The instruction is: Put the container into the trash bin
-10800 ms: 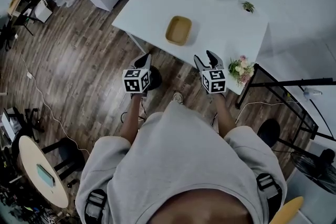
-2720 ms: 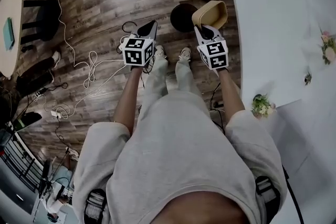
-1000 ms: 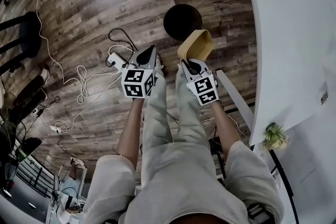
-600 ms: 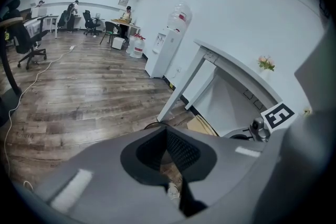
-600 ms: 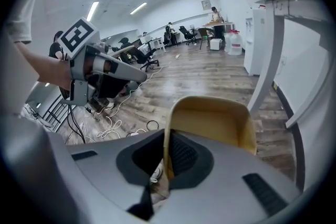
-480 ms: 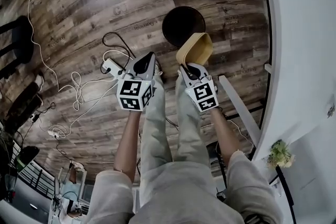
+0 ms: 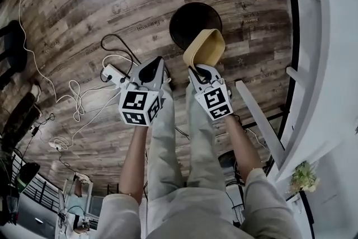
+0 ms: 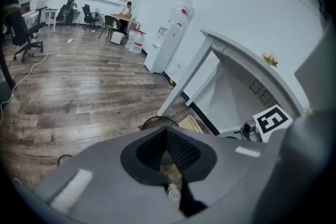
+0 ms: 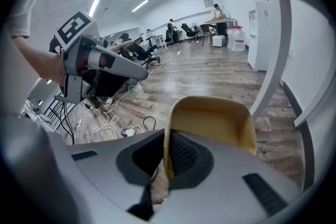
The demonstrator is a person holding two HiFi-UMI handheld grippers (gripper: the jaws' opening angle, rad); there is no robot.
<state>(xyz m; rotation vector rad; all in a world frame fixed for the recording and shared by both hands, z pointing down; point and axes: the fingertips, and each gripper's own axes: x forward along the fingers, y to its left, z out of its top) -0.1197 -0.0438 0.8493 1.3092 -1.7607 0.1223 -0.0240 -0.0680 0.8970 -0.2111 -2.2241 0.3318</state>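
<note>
— Wood floor [image 7: 67,3], cables [image 7: 78,98] at left. The left gripper [image 7: 158,62] has its fingers pressed together, empty.
— The right gripper [image 7: 197,71] has its fingers clamped on the wall of the container [image 7: 205,47]; from above, the tilted container overlaps the near rim of the bin [image 7: 193,17].
— The person had best carry it fully over the bin's mouth, low, before letting go, clear of the counter [image 7: 335,36].
</note>
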